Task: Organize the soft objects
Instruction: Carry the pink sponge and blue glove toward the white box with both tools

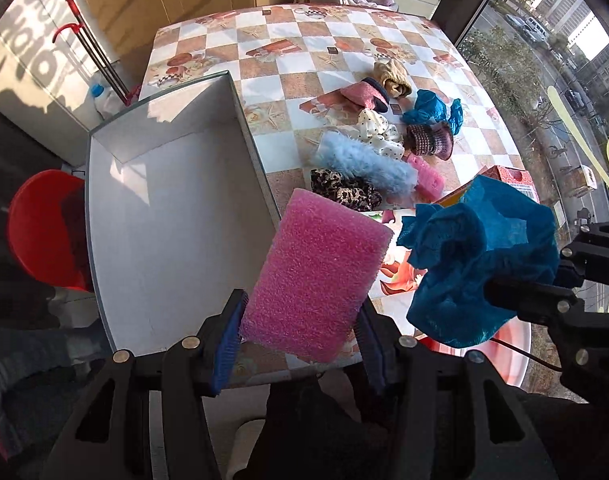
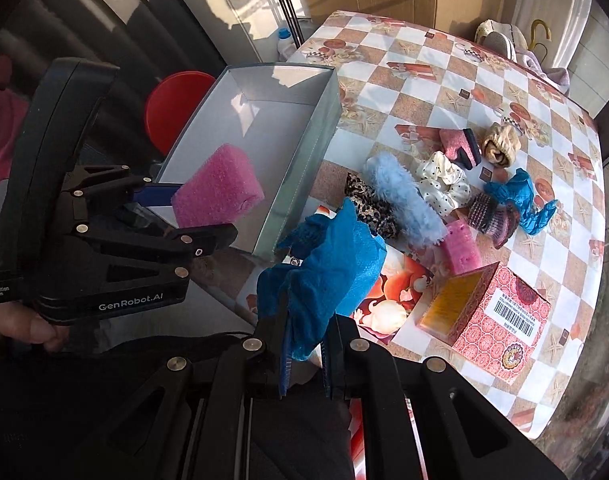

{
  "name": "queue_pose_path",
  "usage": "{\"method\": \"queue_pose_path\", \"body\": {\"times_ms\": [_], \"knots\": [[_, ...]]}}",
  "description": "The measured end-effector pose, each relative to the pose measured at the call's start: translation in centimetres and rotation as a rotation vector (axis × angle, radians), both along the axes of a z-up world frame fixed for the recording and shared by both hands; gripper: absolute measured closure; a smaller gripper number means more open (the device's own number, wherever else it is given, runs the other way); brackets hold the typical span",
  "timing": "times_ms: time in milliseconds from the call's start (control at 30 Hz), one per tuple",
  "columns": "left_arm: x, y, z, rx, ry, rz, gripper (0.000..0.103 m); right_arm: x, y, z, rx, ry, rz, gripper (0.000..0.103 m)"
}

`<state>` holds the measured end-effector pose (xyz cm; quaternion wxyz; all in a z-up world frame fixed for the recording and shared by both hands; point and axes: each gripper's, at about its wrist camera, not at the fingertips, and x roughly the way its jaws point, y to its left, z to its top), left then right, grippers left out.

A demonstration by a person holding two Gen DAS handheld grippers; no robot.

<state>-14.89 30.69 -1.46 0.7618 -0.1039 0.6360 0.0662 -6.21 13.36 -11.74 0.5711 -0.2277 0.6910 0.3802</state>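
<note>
My left gripper (image 1: 300, 344) is shut on a pink foam sponge (image 1: 316, 272) and holds it above the near right edge of the grey open box (image 1: 152, 216). In the right wrist view the sponge (image 2: 216, 190) hangs over the box (image 2: 304, 152). My right gripper (image 2: 306, 356) is shut on a crumpled blue cloth (image 2: 324, 272), held above the table's near edge; it also shows in the left wrist view (image 1: 480, 264). Several soft items lie in a pile: a light blue furry piece (image 1: 368, 164), a leopard scrunchie (image 1: 344, 192), a white dotted scrunchie (image 1: 380, 136), a small pink sponge (image 2: 462, 246).
A red patterned carton (image 2: 488, 312) stands on the checkered tablecloth (image 1: 288, 68) near the front right. Another blue cloth (image 2: 520, 200), a beige scrunchie (image 2: 502, 144) and a pink-black piece (image 2: 462, 146) lie further back. A red stool (image 1: 44, 228) stands left of the table.
</note>
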Motion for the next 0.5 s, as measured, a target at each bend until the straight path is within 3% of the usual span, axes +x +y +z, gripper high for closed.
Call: {"method": "queue_pose_path", "body": {"times_ms": [500], "knots": [[-2.8, 5.0, 0.4, 0.024, -0.013, 0.172, 0.046, -1.0, 5.7, -1.0, 0.042, 0.024, 0.134, 0.090]]}}
